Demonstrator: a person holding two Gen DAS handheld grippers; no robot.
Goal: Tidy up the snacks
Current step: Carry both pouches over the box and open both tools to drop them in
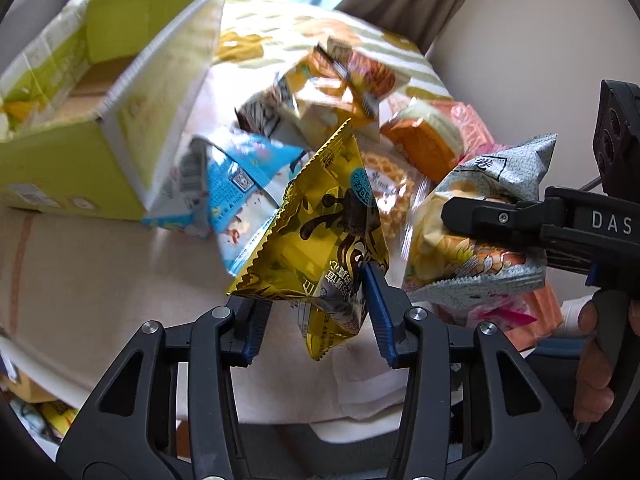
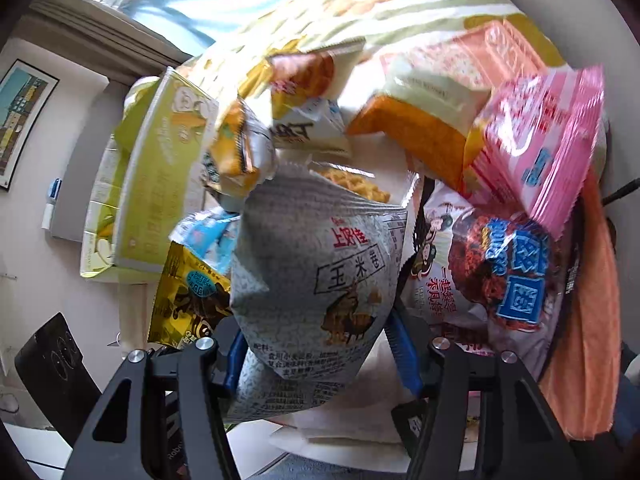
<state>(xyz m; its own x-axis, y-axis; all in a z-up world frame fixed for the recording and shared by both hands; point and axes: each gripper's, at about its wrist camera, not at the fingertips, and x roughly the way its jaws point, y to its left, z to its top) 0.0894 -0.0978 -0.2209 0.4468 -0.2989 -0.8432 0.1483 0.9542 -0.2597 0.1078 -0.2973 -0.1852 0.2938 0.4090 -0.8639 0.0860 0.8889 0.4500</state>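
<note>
Snack packets lie heaped on a cloth-covered bench (image 1: 100,264), and two of them are held up off the pile. In the left wrist view, the left tool (image 1: 316,320) is clamped on the lower end of a yellow chocolate packet (image 1: 320,232), which stands tilted in the centre of the frame, its crimped top corner pointing up. At the right edge of that same view the right tool (image 1: 464,216) reaches in from the side, gripping a grey corn-roll packet (image 1: 476,240); part of a hand (image 1: 600,360) shows on its handle at lower right. In the right wrist view, this grey packet fills the centre of the frame, pinched between the blue pads (image 2: 404,356) of the right tool, with the yellow packet just to its left at lower left. An open green cardboard box (image 1: 80,120) sits at the upper left of the left wrist view, its flaps raised. Behind the held packets, toward the top and right of both views, the heap includes a blue packet (image 1: 236,184), an orange packet (image 1: 424,148), a pink packet (image 2: 544,140) and a white packet with a red-brown picture (image 2: 480,276). Much of the heap is blurred.
</note>
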